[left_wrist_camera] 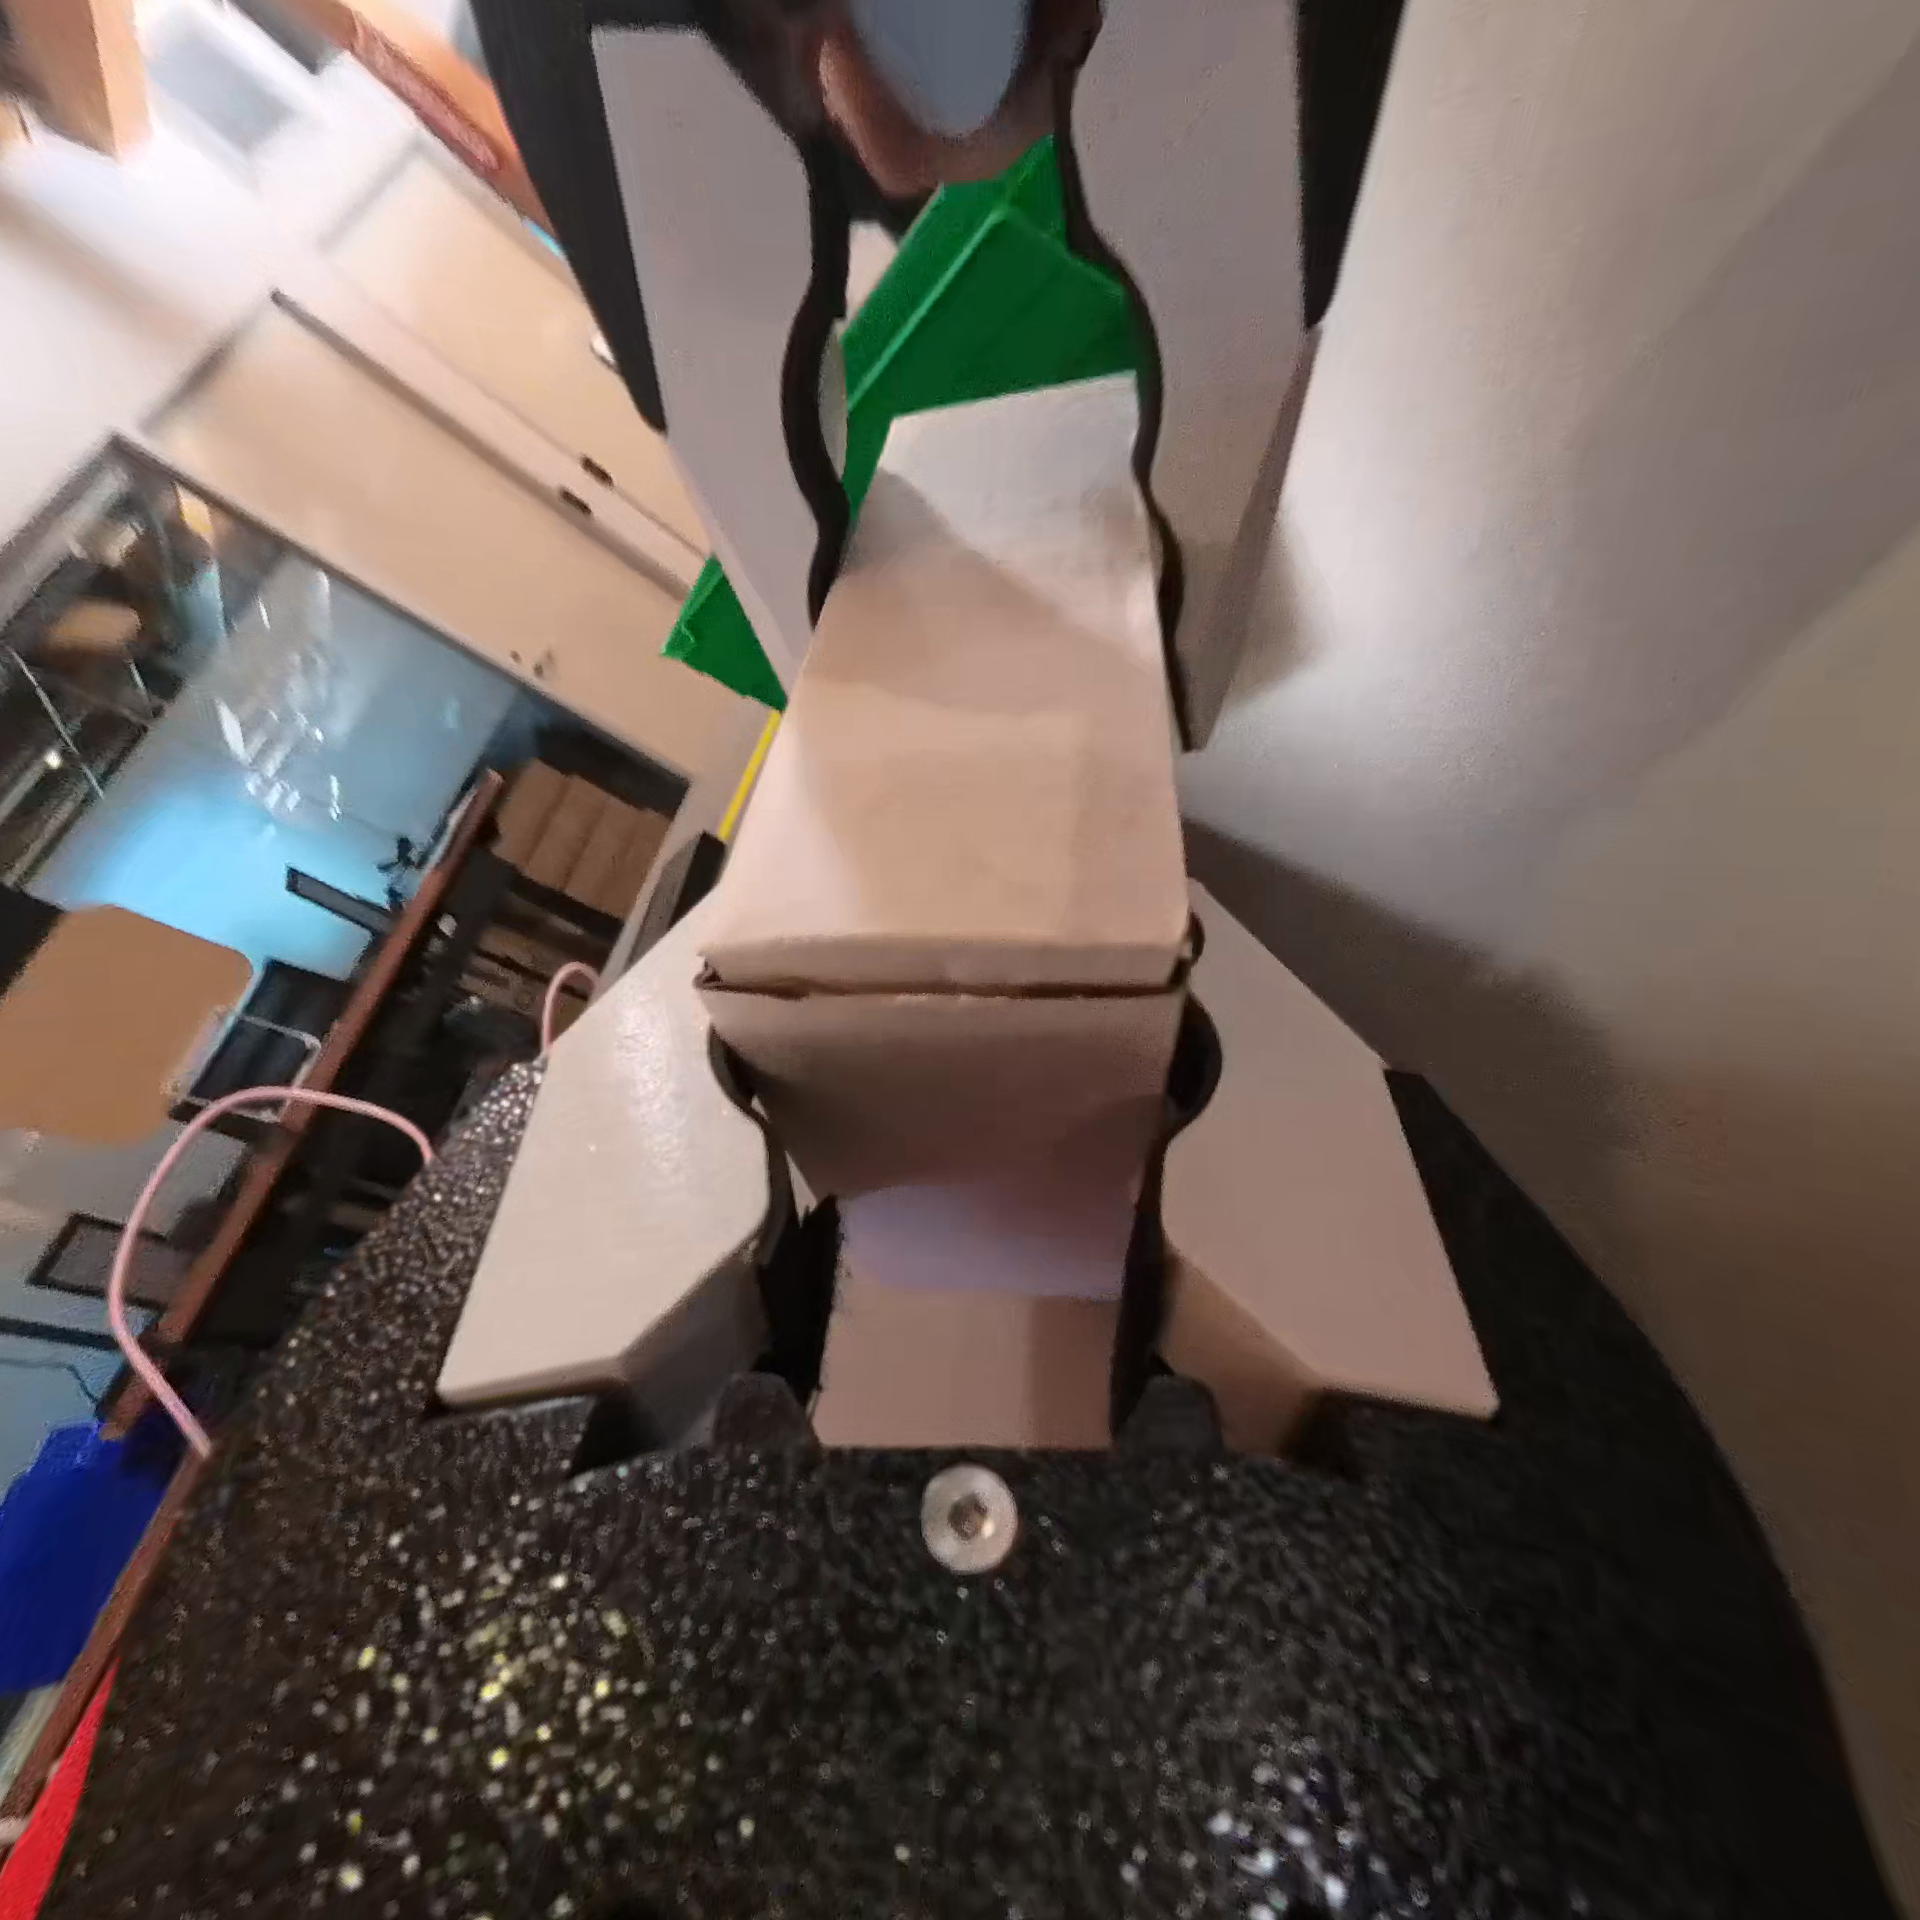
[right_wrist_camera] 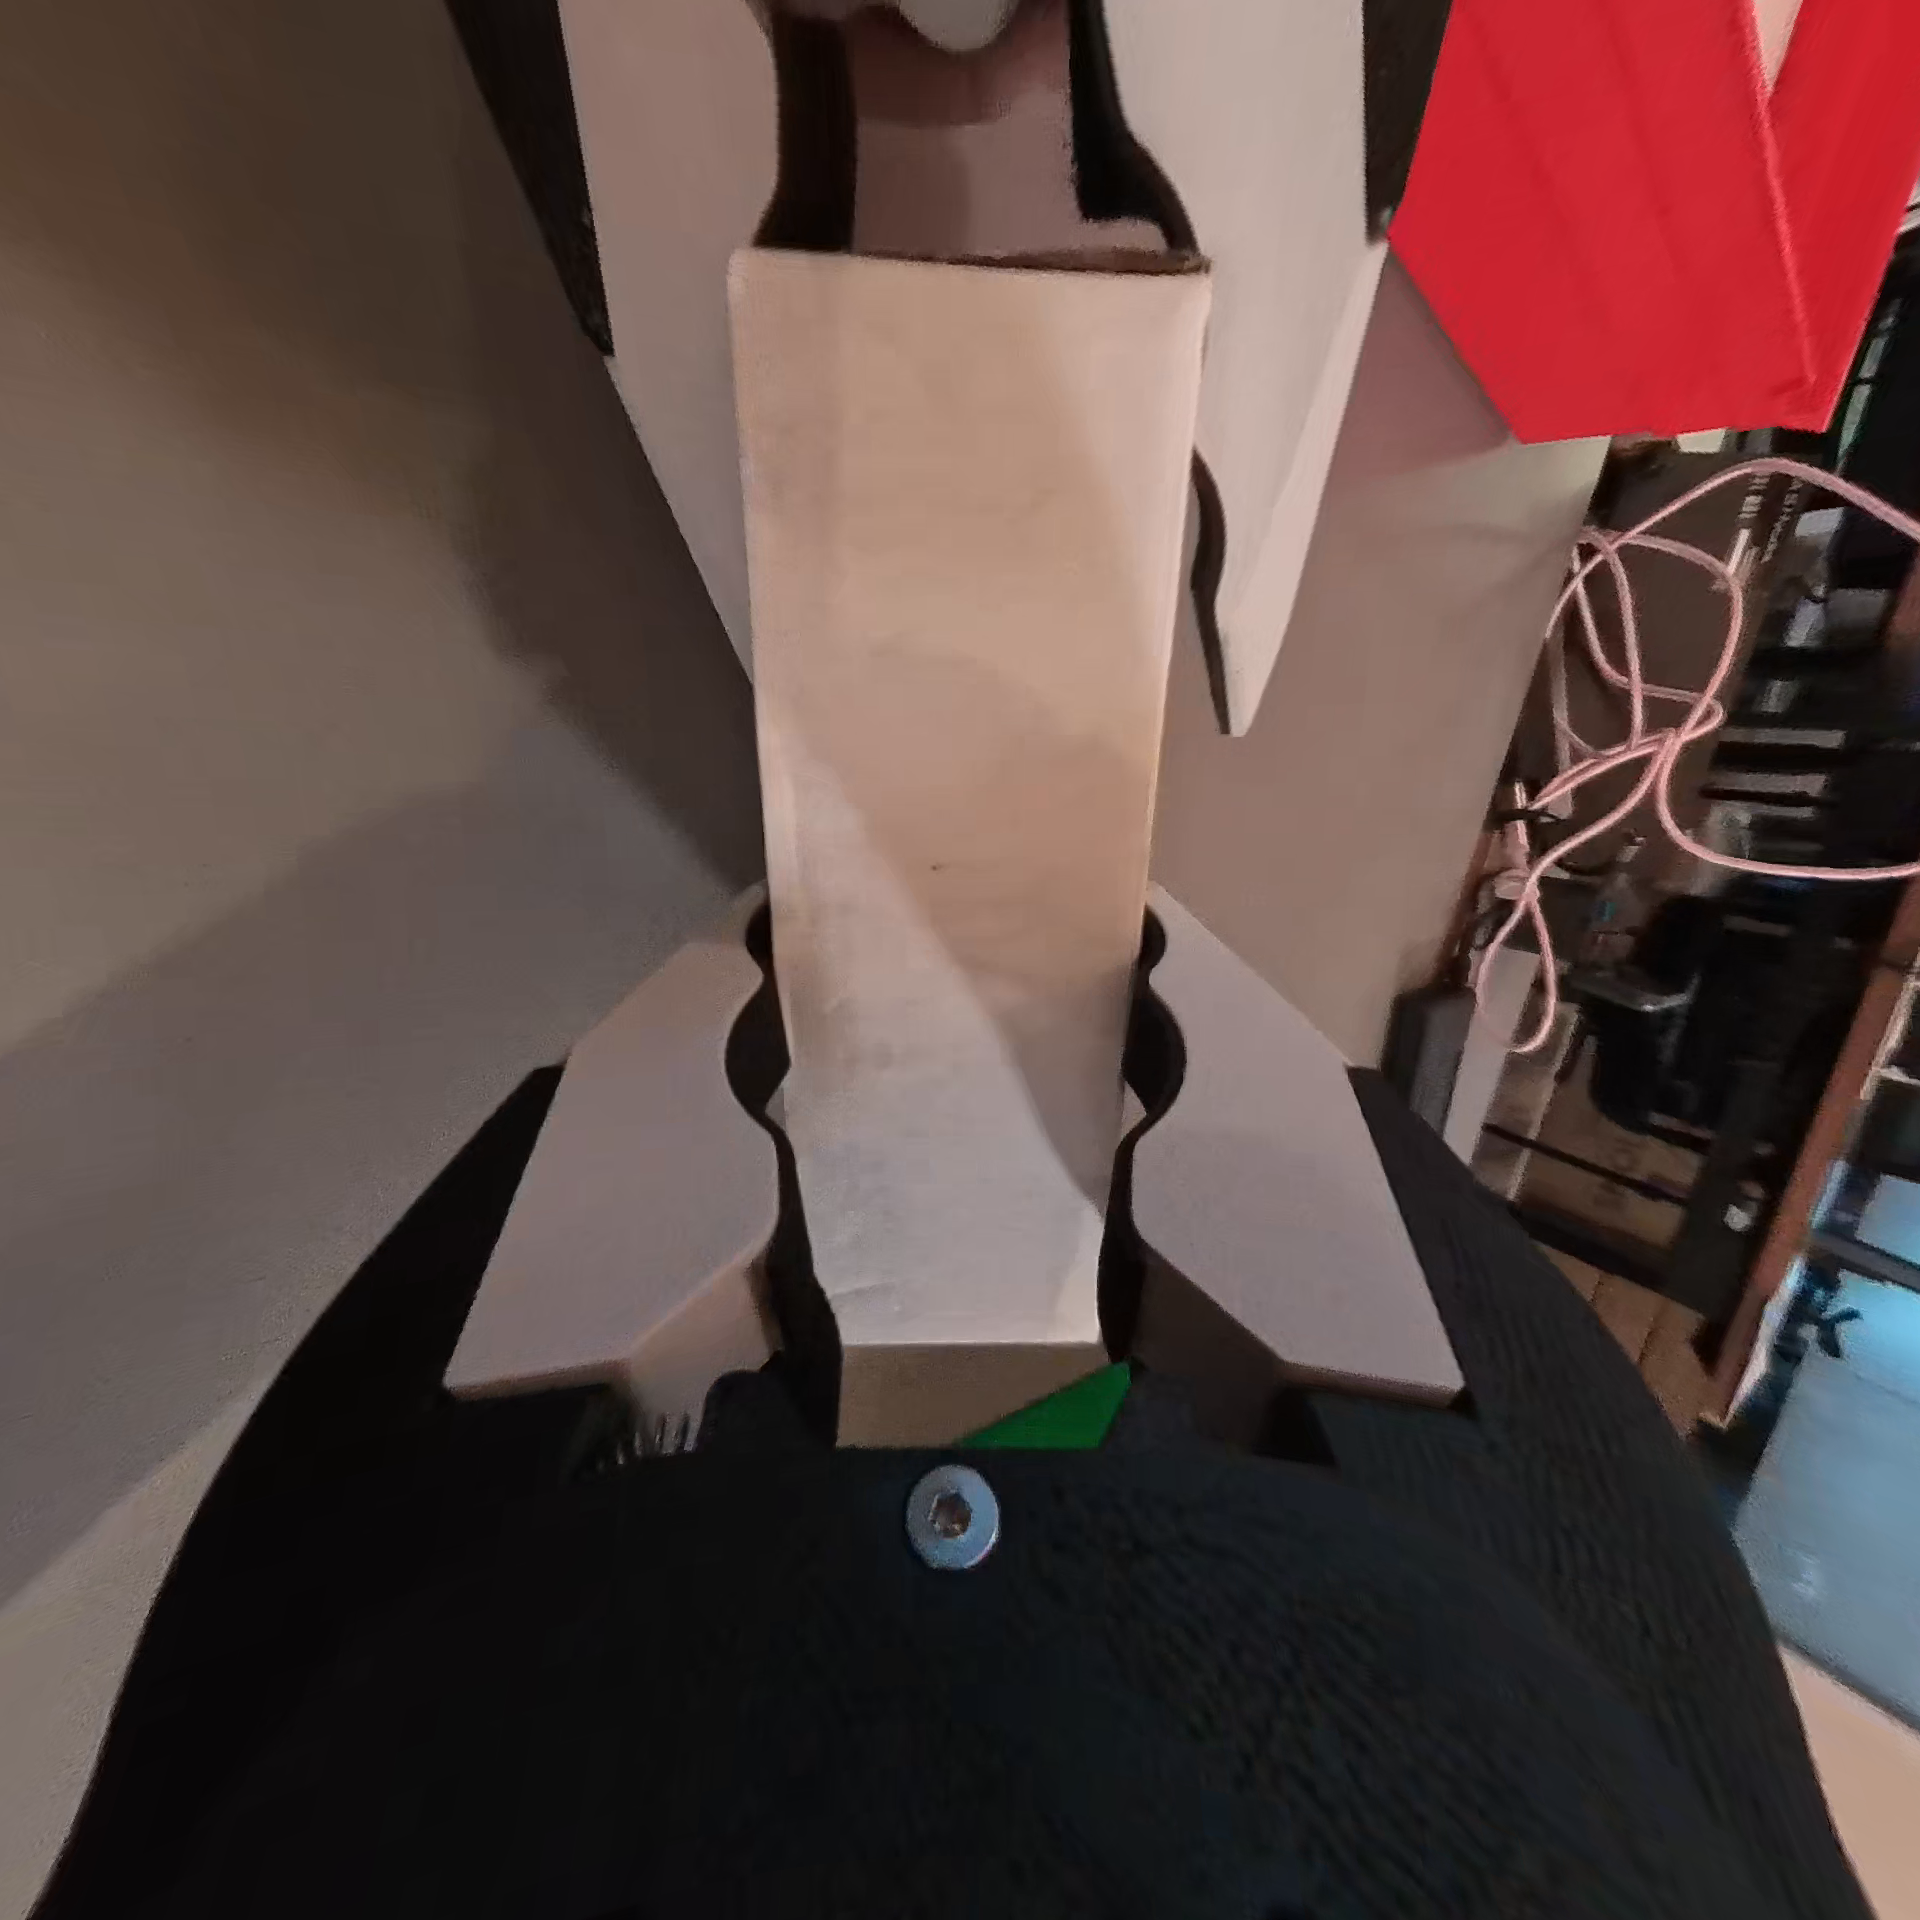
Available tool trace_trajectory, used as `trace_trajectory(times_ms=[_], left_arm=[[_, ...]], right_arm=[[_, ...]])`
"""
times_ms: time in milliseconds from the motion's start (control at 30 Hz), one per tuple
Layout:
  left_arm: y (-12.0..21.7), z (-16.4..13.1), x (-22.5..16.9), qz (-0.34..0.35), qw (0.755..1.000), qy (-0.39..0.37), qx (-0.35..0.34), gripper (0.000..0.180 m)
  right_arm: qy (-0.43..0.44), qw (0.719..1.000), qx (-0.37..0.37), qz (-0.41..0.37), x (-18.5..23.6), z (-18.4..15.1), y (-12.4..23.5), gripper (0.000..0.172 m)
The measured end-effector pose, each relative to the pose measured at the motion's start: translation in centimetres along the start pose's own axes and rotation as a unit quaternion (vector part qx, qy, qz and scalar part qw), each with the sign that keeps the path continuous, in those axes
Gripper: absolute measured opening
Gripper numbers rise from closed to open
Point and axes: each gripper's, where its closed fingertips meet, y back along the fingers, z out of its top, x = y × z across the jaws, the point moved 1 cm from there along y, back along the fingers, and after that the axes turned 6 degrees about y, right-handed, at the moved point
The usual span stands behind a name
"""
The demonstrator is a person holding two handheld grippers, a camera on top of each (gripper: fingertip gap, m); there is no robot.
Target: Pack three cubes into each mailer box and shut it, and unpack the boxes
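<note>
Clamping opposite ends of one smooth, oblong cardboard mailer box (right_wrist_camera: 956, 644), left tool (left_wrist_camera: 940, 977) and right tool (right_wrist_camera: 951, 935).

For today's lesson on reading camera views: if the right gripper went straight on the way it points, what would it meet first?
The right gripper already has the cardboard mailer box between its fingers; pushing on, it would probably meet the left gripper, facing it at the box's far end.

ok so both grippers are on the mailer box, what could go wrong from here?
1. The left gripper and right gripper clamp opposite ends of the mailer box; uneven pulling could twist it or let it slip.
2. The lid seam shows a dark gap; squeezing might pop it.
3. The green cube lies near the far end and could get knocked.
</note>
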Motion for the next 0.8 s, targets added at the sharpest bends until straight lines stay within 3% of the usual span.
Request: trace_trajectory(times_ms=[67, 233, 367, 467, 567, 800], left_arm=[[0.1, 0.7, 0.0, 0.001, 1.0, 0.009, -0.021, 0.076], [1.5, 2.2, 3.4, 0.078, 0.989, 0.086, -0.087, 0.108], [3.2, 2.2, 6.3, 0.145, 0.975, 0.121, -0.117, 0.097], [3.3, 1.7, 7.0, 0.162, 0.971, 0.136, -0.11, 0.094], [2.6, 1.8, 5.9, 0.128, 0.978, 0.126, -0.108, 0.096], [2.1, 1.1, 5.5, 0.122, 0.982, 0.112, -0.088, 0.094]], right_arm=[[0.003, 1.0, 0.004, -0.012, 0.0, -0.1, 0.2, 0.062], [-0.034, 0.997, -0.027, -0.069, -1.0, -1.3, 3.8, 0.062], [-0.061, 0.984, -0.029, -0.163, -3.9, -4.6, 9.8, 0.062], [-0.076, 0.974, 0.029, -0.211, -6.2, -10.0, 13.4, 0.062], [-0.093, 0.965, 0.102, -0.223, -8.1, -16.7, 14.9, 0.062], [-0.035, 0.949, 0.286, -0.129, -8.3, -30.0, 11.8, 0.062]])
